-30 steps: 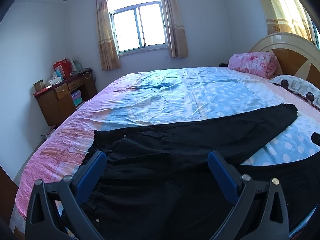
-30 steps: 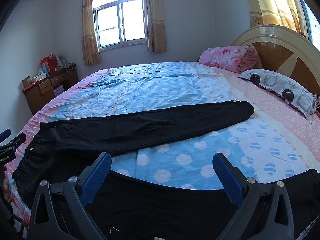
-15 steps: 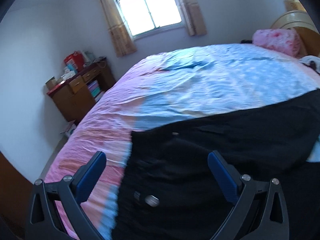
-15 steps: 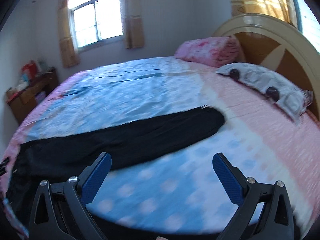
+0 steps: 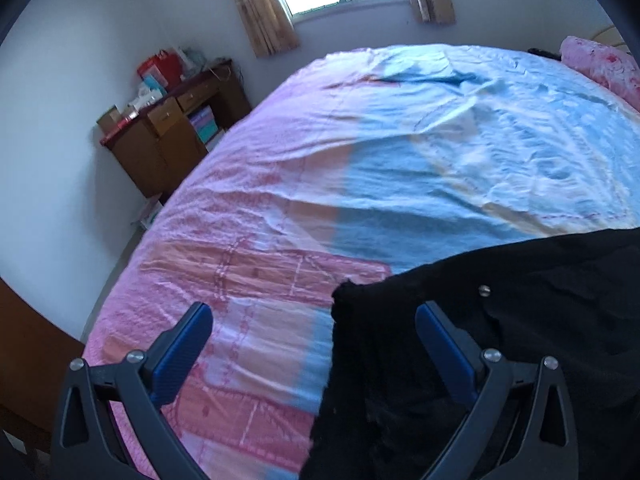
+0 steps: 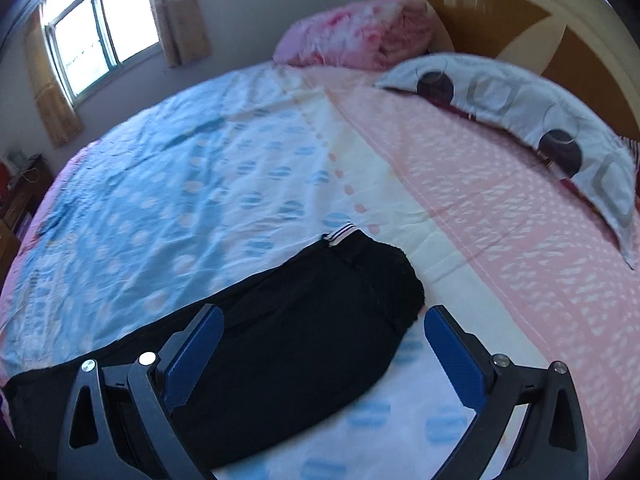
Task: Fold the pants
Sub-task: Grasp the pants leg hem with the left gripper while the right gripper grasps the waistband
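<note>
Black pants lie flat on the bed. In the left wrist view their waistband end (image 5: 500, 320) with a small metal button fills the lower right. My left gripper (image 5: 312, 340) is open and empty, just above the waistband's upper corner. In the right wrist view one leg (image 6: 288, 344) runs from lower left to its cuff, where a striped band shows. My right gripper (image 6: 324, 344) is open and empty, straddling the leg just short of the cuff.
The bed sheet (image 5: 440, 140) is pink and blue, wrinkled. A wooden desk (image 5: 168, 136) with boxes stands by the wall left of the bed. A patterned pillow (image 6: 520, 108), a folded pink blanket (image 6: 356, 32) and the headboard (image 6: 500, 8) are at the bed's head.
My left gripper has swung left toward the waistband corner. My right gripper has swung right along the leg to the cuff. Both stay open.
</note>
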`<state>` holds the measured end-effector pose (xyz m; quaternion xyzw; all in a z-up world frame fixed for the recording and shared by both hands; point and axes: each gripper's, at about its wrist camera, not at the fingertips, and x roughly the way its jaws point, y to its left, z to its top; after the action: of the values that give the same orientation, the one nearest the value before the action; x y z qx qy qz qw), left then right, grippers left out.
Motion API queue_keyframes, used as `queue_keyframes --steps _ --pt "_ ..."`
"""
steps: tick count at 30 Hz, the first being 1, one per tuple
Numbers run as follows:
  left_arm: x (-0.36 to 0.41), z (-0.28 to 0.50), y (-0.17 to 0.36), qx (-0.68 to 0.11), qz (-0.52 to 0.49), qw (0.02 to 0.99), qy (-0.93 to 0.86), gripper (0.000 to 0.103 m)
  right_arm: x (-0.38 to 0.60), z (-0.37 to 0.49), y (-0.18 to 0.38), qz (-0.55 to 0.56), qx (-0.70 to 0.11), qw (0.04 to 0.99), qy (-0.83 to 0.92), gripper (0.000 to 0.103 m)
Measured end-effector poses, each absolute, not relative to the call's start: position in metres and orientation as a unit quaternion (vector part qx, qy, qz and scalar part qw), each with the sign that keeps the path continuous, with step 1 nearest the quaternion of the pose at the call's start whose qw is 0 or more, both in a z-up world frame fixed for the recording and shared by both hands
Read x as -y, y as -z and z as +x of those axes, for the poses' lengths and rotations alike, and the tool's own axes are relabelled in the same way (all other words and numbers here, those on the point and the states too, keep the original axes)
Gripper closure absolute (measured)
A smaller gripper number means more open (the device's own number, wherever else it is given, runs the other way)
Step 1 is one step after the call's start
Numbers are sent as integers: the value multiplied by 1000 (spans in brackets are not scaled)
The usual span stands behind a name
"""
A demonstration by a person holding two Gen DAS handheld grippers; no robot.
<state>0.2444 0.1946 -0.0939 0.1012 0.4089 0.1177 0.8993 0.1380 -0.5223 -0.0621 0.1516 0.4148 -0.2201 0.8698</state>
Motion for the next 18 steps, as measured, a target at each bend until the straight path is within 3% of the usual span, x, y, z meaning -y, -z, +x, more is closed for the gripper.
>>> queue_keyframes --steps 5,9,15,18 --pt "-187 268 108 -432 72 897 -63 10 540 160 81 151 -429 862 226 10" --pt "-181 282 126 -465 53 883 -34 37 550 178 90 142 -437 858 230 12" --pt "-181 285 126 -482 44 875 -8 42 570 202 102 127 -466 846 226 28" --pt "-183 288 127 -488 43 872 1 42 584 207 102 126 -472 842 230 28"
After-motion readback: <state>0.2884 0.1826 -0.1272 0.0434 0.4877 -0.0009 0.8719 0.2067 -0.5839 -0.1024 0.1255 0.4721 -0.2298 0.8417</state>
